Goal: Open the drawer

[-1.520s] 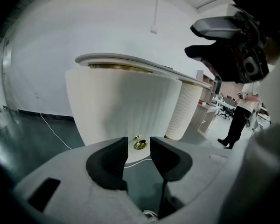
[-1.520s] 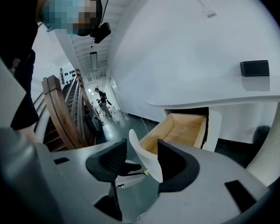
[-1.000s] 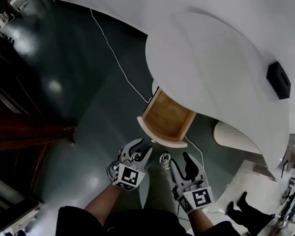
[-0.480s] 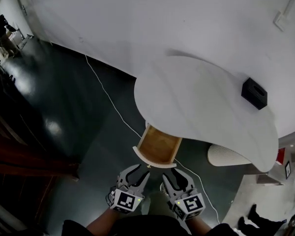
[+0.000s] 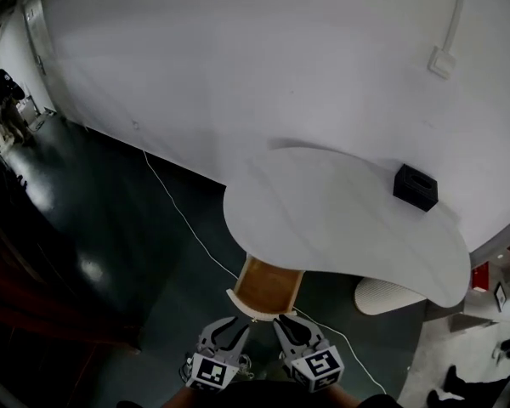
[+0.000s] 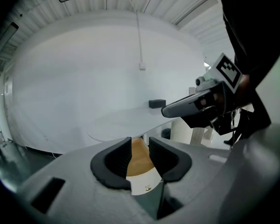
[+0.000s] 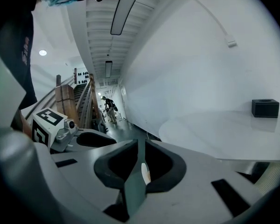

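- While both grippers hang clear of it, the white-fronted wooden drawer (image 5: 266,286) stands pulled out from under the white rounded tabletop (image 5: 340,219), just ahead of their tips.
- My left gripper (image 5: 235,323) has its jaws about half apart after closing a little. Nothing is between them.
- My right gripper (image 5: 289,321), just beside the left, has been closing to a narrow slit and is empty.
- Well beyond the right gripper, a small black box (image 5: 415,187) rests on the tabletop.

We count one drawer (image 5: 268,286), one counter (image 5: 323,219), one black box (image 5: 415,187), one ribbed white object (image 5: 389,296), and two grippers: left gripper (image 5: 230,328), right gripper (image 5: 289,325).
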Demonstrator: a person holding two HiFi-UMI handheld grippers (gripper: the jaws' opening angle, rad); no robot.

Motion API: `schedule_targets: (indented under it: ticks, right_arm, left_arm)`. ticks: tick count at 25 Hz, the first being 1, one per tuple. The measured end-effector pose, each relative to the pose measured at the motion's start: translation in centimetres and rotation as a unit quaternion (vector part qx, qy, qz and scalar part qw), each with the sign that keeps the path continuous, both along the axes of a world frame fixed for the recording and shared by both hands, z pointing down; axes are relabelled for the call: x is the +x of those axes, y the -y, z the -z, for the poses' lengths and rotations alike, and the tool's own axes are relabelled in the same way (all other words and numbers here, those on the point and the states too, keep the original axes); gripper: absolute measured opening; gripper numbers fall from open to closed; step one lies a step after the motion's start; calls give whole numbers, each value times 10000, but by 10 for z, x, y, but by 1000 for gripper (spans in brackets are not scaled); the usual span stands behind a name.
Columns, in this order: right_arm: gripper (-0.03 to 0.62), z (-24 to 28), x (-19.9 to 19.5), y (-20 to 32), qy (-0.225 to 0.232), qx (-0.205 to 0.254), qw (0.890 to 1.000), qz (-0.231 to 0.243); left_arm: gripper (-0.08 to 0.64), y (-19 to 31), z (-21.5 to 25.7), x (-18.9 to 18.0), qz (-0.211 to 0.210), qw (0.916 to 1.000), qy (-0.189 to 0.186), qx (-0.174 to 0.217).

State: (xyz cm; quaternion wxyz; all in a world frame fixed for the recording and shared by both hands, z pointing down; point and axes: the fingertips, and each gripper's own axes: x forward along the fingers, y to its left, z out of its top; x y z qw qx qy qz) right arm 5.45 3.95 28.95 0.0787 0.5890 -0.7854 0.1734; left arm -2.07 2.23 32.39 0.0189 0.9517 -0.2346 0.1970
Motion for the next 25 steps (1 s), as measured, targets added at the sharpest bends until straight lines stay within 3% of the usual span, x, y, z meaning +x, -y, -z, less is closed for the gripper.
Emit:
schedule_targets:
  ticks: [3,8,15,25]
  right_arm:
    - [6,15,3,2,66,138,9999,-17]
    - [6,30,11,6,94,311,9994,79]
    - [5,45,17,5,-32,335,9989,316]
    - [5,59,34,5,-182,337,9973,619]
  left_arm:
    - [75,-8,12,0,-51,10000,-14,77]
    - [37,-9,33,6,-39,9998,-62,195]
    - [18,-6,55,14,127,9998,-115,51]
    - [18,-10,72,40,333,9991,-233,142]
